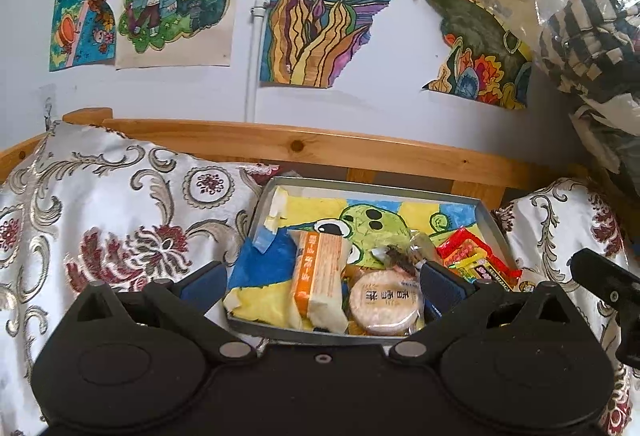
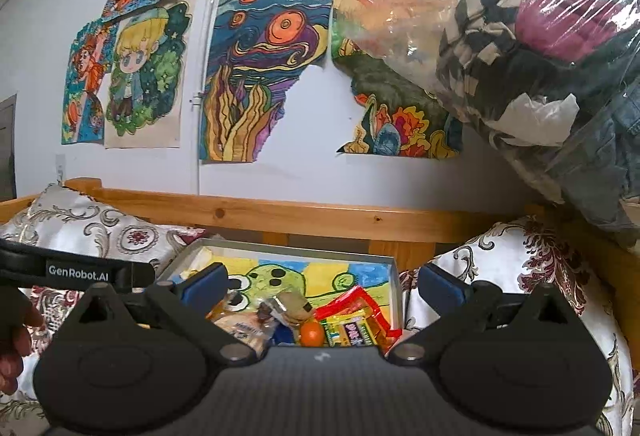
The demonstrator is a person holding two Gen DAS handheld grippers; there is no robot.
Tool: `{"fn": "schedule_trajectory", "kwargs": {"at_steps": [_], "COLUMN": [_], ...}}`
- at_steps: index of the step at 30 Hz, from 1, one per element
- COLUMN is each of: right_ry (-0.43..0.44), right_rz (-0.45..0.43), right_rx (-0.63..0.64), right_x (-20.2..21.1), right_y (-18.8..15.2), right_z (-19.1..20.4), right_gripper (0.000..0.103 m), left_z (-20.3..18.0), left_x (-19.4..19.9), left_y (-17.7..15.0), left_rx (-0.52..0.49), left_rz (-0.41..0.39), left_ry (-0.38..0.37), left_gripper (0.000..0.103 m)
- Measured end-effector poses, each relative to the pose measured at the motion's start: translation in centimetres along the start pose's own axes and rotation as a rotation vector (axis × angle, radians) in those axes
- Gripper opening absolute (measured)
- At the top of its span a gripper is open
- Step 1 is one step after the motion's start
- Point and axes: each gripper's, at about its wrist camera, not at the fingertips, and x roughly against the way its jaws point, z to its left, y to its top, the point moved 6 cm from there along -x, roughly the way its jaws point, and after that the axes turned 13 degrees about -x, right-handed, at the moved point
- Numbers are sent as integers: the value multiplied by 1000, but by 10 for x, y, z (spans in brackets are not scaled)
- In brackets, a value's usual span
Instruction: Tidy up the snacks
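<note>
Left tongs [image 1: 322, 278]: black frame, blue pads, jaws spread wide, nothing between them; held above the near edge of the tray.

Right tongs [image 2: 322, 282]: same make, jaws at their widest, empty; held above the near right part of the tray.

Shallow grey rectangular tray [image 1: 490, 220]: rests on a bed between two white cushions with a red and silver floral pattern [image 1: 100, 220], just in front of a pale wooden bed rail [image 1: 320, 146]. Lined with a child's drawing of a green spotted creature on yellow and blue [image 1: 372, 222].

Contents of tray:
- Orange-and-white wrapped rectangular snack bar [image 1: 318, 282], near left of centre, lying lengthwise.
- Round pale rice cracker in clear printed wrap [image 1: 386, 302], near centre, just right of the bar.
- Small clear-wrapped dark snack [image 1: 400, 256], behind the cracker.
- Red plastic snack packet [image 1: 472, 248], right side, beside a yellow-green candy pack [image 2: 348, 330].
- Small orange fruit [image 2: 312, 332], near middle in the right wrist view.

Surroundings: coloured drawings taped to a pale wall [image 1: 340, 0]; a clear plastic bag of striped clothing [image 2: 540, 56], far right. A hand [image 2: 16, 336] shows at the left edge.
</note>
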Motion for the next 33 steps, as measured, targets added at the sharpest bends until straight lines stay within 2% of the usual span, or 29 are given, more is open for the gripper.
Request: {"fn": "schedule_trajectory", "kwargs": {"at_steps": [7, 20, 33], "right_ry": [5, -7, -23], "right_rz": [-18, -7, -1], "right_rx": [2, -27, -84], "right_x": [17, 49, 96], "right_y": [-3, -12, -22], "right_z": [11, 15, 17], "right_gripper": [103, 103, 103], "left_z": [6, 13, 17], "left_x": [17, 51, 101], "left_y": [-11, -37, -55], "left_rx": [-1, 34, 33], "left_rz": [-1, 10, -52], "left_ry": [8, -21, -33], "left_gripper": [102, 102, 102]}}
